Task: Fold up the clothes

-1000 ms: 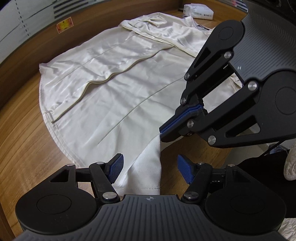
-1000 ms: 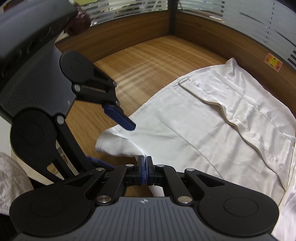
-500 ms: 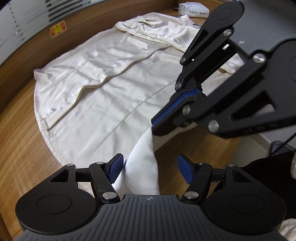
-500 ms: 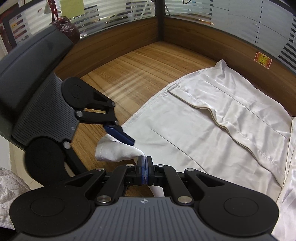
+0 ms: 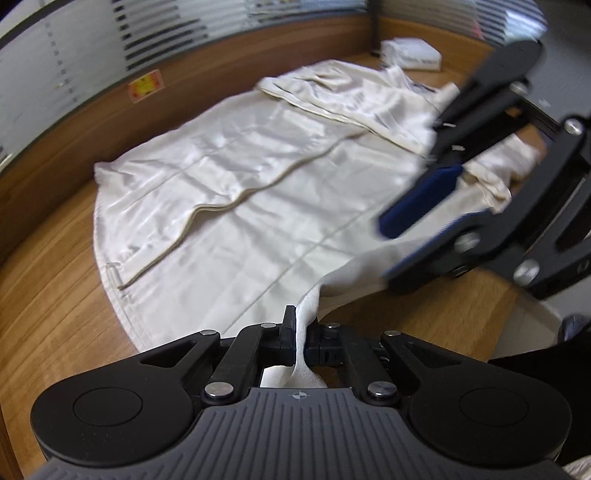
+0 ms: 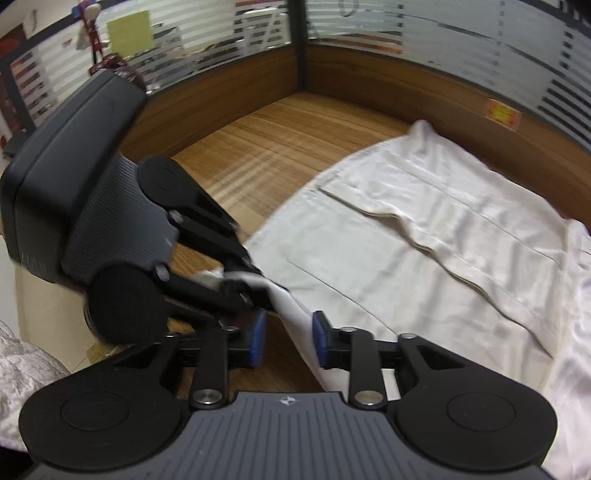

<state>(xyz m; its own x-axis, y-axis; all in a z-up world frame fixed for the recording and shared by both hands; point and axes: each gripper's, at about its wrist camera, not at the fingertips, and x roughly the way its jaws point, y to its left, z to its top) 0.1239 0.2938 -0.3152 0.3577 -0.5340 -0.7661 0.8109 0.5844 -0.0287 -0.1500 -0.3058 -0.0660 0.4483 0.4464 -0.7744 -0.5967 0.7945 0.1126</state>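
Cream garment [image 5: 258, 192] spread flat over wooden desk [image 5: 48, 295], hem corner hanging off near edge. Left gripper [image 5: 301, 332] clamped on that corner. Right gripper [image 6: 288, 334] has just been opening; pads apart, cloth between, untouched. Left view only: white packet [image 5: 412, 54] at far corner. Right view only: yellow note [image 6: 130, 31]. Both views motion-blurred.

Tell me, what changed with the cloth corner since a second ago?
The left hand-held gripper has just closed on the cream satin garment's corner; the right hand-held gripper has just opened, releasing it. The garment otherwise stays spread on the wooden table.
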